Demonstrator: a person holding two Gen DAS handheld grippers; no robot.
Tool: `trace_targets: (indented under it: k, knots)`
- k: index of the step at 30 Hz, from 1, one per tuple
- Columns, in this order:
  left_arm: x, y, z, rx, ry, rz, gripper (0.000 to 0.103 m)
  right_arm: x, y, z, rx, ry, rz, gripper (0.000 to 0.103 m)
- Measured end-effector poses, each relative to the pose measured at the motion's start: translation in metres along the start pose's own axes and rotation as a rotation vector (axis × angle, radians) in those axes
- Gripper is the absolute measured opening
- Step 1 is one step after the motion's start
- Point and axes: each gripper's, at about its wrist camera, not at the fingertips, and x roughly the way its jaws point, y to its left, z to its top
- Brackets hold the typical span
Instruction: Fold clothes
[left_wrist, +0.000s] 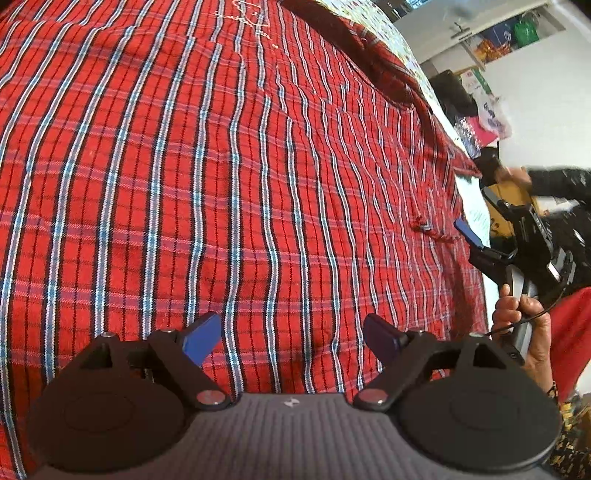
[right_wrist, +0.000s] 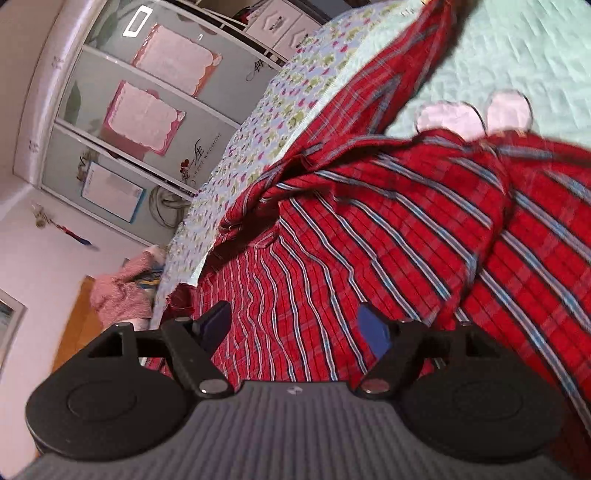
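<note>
A big red shirt (left_wrist: 229, 177) with thin white, blue and dark stripes fills most of the left wrist picture. The cloth looks soft and woven, with small wrinkles, and it lies spread flat. The left gripper (left_wrist: 291, 338) sits low in the middle of that picture, its two blue-tipped fingers (left_wrist: 201, 341) wide apart with only shirt showing between them, holding nothing. At the right edge a hand (left_wrist: 524, 328) holds the right gripper (left_wrist: 471, 232). In the right wrist picture the right gripper (right_wrist: 295, 328) is also wide open and empty, and the shirt (right_wrist: 369, 236) is bunched into thick folds on the right. The shirt lies on a bed (right_wrist: 517, 48) with a pale green quilted cover and a border of little coloured shapes. In the upper left stands a grey wardrobe (right_wrist: 122, 110) with pink paper panels.
</note>
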Motion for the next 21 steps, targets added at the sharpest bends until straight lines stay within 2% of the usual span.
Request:
trace_targets:
  k: [3, 5, 9, 13, 17, 18, 19, 20, 21]
  knots:
    - [0.003, -0.006, -0.001, 0.013, -0.002, 0.020, 0.094, 0.001, -0.003, 0.001, 0.003, 0.028, -0.004, 0.077]
    - [0.005, -0.009, -0.002, 0.017, -0.010, 0.025, 0.098, 0.004, -0.006, 0.005, 0.017, 0.060, 0.038, 0.077]
    - [0.004, -0.009, -0.004, 0.021, -0.023, 0.022, 0.100, 0.011, -0.008, 0.017, 0.042, 0.091, 0.112, 0.077]
    - [0.003, -0.006, -0.002, 0.006, -0.023, 0.006, 0.100, 0.018, -0.002, 0.027, 0.005, 0.085, 0.111, 0.081]
    - [0.000, 0.003, -0.002, -0.056, -0.033, -0.030, 0.100, 0.037, -0.020, 0.036, -0.005, 0.146, 0.095, 0.081]
    - [-0.001, 0.005, -0.002, -0.068, -0.033, -0.038, 0.100, 0.042, -0.025, 0.039, -0.008, 0.161, 0.091, 0.079]
    - [-0.001, 0.006, -0.002, -0.077, -0.032, -0.044, 0.100, 0.047, -0.029, 0.041, -0.010, 0.176, 0.087, 0.071]
    - [-0.001, 0.007, -0.001, -0.080, -0.027, -0.048, 0.100, 0.048, -0.031, 0.045, -0.018, 0.168, 0.043, 0.063]
    - [-0.002, 0.007, 0.000, -0.077, -0.020, -0.047, 0.100, 0.042, -0.028, 0.052, -0.032, 0.127, -0.059, 0.044]
